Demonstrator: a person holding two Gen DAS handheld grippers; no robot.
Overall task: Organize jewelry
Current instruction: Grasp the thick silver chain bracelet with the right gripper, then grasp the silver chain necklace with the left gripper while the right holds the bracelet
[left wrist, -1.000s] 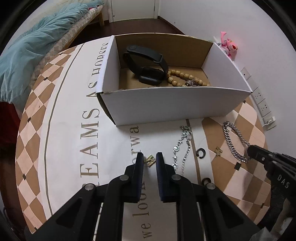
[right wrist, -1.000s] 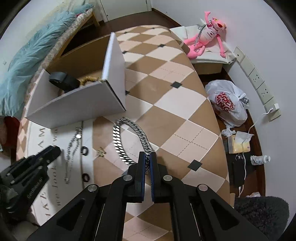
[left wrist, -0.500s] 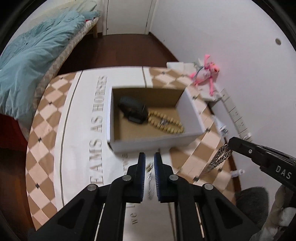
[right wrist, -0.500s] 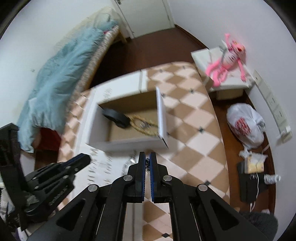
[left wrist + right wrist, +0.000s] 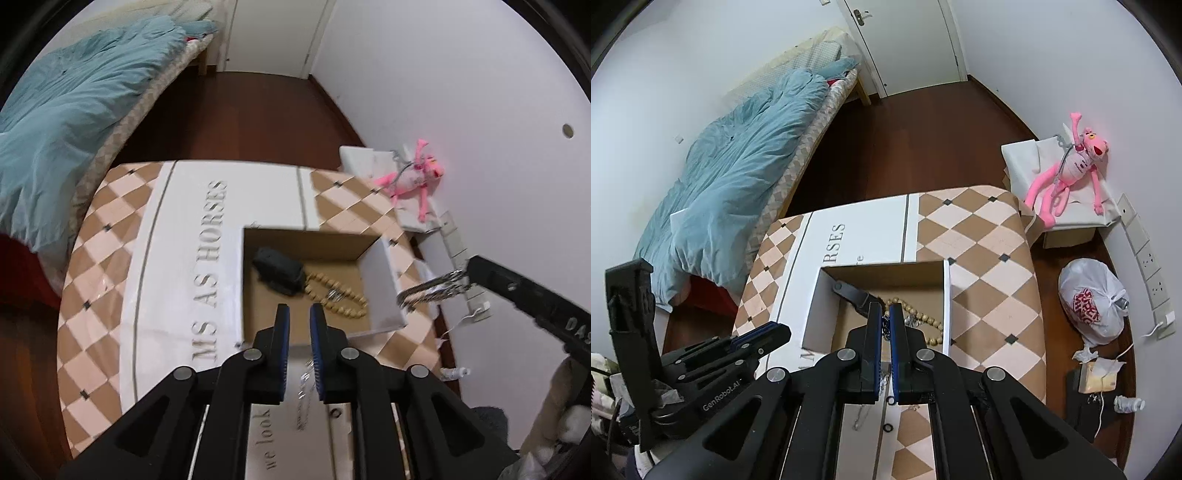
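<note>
Left claw (image 5: 299, 314): raised above the near edge of the table (image 5: 110, 240), jaws at a narrow gap, tips pointing over the front wall of the cardboard box (image 5: 384, 280). Cannot tell whether anything small sits pinched between them; nothing plain at the tips. Directly below and behind the tips, blurred on the cloth: a thin silver necklace (image 5: 304, 402) and a small black ring (image 5: 335, 412), both outside the box.

Ahead of the left claw, inside the box: a black fitness band (image 5: 277, 273) at the far left, a wooden bead bracelet (image 5: 340, 299) just to its right, the two touching or nearly so.

Further right, beyond the box's right wall: right claw (image 5: 885, 314), closed tight on a heavy silver chain bracelet (image 5: 432, 291). Chain dangling free from the tips, swung toward the left claw and hanging beside the outer face of that wall, clear of the table. Seen from the right wrist, dark links wedged between the pads, tips aimed down at the box interior over the beads.

Step in hand, by judgement: carrying the chain to the box, drop not yet made. Next move: bring the right claw leftward over the rim until the hanging loop clears the wall, lower a little, then open. Risk: loop catching on the wall edge and spilling outside. After that, necklace and ring on the cloth left to gather.
</note>
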